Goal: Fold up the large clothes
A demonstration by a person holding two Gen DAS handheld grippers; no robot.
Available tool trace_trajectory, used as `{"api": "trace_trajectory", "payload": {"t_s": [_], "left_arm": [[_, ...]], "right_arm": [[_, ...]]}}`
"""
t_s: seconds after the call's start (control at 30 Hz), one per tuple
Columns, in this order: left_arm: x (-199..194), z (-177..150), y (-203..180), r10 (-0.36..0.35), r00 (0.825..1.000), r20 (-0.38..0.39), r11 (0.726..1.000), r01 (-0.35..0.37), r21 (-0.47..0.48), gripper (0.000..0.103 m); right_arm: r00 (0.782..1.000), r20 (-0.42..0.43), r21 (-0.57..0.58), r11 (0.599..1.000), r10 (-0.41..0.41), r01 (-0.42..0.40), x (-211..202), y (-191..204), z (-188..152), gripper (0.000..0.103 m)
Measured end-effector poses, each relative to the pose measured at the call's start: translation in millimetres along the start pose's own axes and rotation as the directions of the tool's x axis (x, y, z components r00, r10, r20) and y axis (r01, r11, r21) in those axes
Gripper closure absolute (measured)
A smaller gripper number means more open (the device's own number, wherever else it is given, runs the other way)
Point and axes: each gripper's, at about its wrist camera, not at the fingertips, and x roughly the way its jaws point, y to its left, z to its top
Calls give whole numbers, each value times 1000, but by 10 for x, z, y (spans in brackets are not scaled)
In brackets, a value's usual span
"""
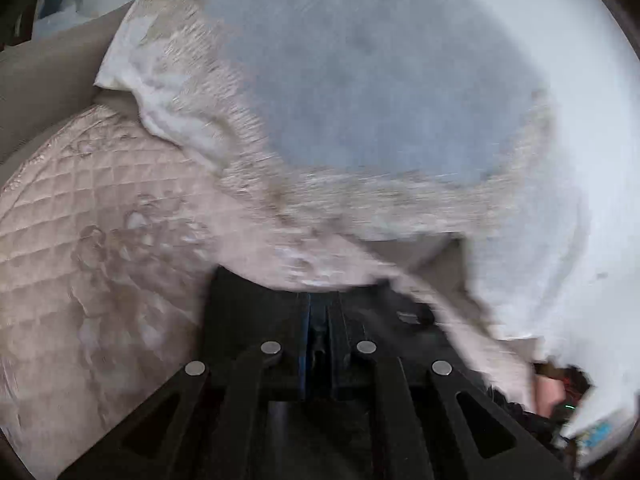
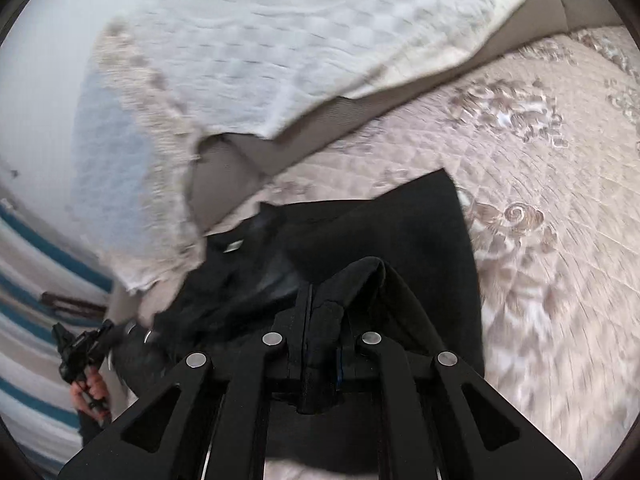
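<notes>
A black garment [image 2: 400, 232] hangs from both grippers over a quilted beige bedspread [image 2: 540, 160]. My right gripper [image 2: 320, 300] is shut on a bunched fold of the black cloth, which drapes over its fingers. My left gripper [image 1: 320, 304] is shut on a stretched edge of the same black garment [image 1: 256, 304]; its jaws are together. The left gripper also shows in the right wrist view [image 2: 80, 352], held by a hand at the lower left. The picture is blurred by motion.
A white textured blanket [image 2: 300, 48] with a beige lace edge lies across the back of the bed. It also shows in the left wrist view [image 1: 360, 100]. A striped rug [image 2: 28, 280] lies on the floor at the left.
</notes>
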Motion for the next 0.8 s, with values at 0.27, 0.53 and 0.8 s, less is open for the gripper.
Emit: {"api": "trace_trajectory", "payload": {"t_s": [0.27, 0.53, 0.8], "left_arm": [[170, -153, 142, 77, 995, -68, 996, -73, 60, 87], [-798, -321, -144, -40, 999, 12, 982, 37, 185, 72], [-1942, -1037, -274, -192, 980, 46, 944, 172, 280, 57]], "right_arm": [[999, 32, -20, 999, 28, -28, -70, 111, -13, 47], [990, 126, -180, 983, 56, -33, -874, 792, -441, 47], [950, 183, -277, 940, 253, -198, -1907, 1155, -1466, 46]]}}
